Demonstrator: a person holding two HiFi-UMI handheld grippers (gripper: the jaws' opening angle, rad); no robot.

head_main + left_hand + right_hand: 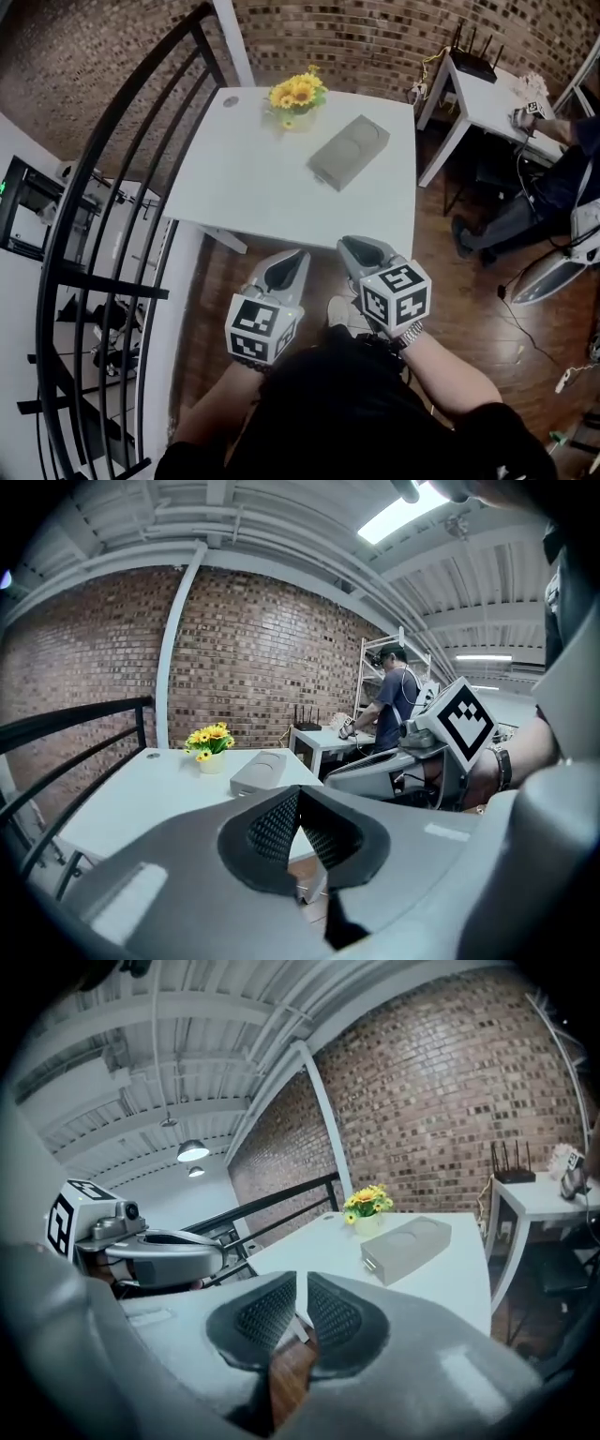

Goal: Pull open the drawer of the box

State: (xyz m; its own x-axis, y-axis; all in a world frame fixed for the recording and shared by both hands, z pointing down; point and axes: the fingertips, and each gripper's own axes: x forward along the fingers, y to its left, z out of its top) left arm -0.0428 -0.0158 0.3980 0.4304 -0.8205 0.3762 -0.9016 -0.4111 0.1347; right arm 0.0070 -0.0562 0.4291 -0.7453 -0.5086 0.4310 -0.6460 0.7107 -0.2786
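The left gripper has its jaws clenched, the pads meeting at their tips with nothing between them. The right gripper has its jaws drawn almost together too, leaving only a thin slit, and that slit is empty. In the head view both grippers are held side by side just off the near edge of the tabletop, over the wooden floor. The left gripper is nearer the person and the right one closer to the near right corner. Neither touches anything.

The box is grey and flat. It lies askew on the far right part of the tabletop, well apart from both grippers. Its drawer is in the short end that faces the near edge. The drawer front looks flush with the box, though it is small and far off in every view. A pot of yellow flowers stands at the far edge, just beside the box's far left side.

A black railing runs past the tabletop's left edge. Beyond the right edge stands a second white table, where a person sits.
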